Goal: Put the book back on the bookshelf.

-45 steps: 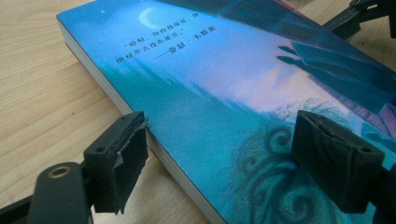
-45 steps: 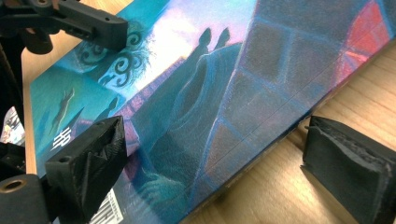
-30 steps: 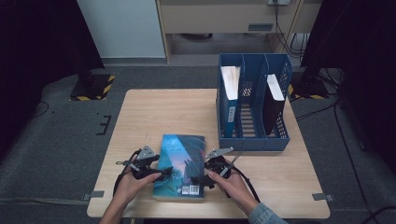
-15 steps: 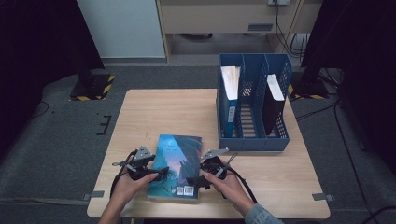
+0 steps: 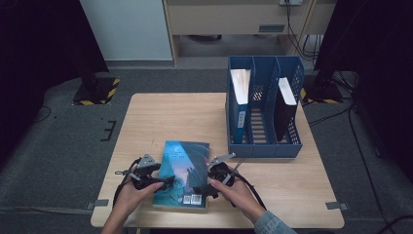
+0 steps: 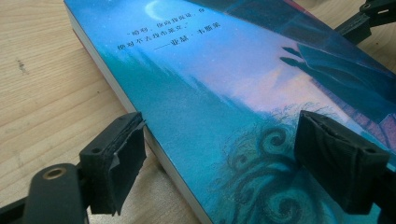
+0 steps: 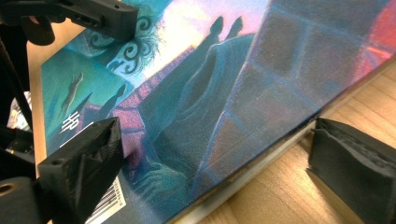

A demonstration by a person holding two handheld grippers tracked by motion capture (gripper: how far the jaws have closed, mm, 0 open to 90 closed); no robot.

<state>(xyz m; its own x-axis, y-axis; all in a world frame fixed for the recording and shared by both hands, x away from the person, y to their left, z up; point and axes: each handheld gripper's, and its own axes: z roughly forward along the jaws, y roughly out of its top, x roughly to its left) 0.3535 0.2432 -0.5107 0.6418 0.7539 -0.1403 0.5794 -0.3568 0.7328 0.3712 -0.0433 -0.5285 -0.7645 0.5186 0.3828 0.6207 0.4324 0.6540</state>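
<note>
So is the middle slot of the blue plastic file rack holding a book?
No, the middle slot of the blue plastic file rack stands empty, with books in the slots either side.

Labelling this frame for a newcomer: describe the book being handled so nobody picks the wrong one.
On the wooden table, in front of the blue file rack, one book lies flat at the near edge between both claws. Unlike the books standing in the rack, it shows a teal night-scene cover with a barcode.
</note>
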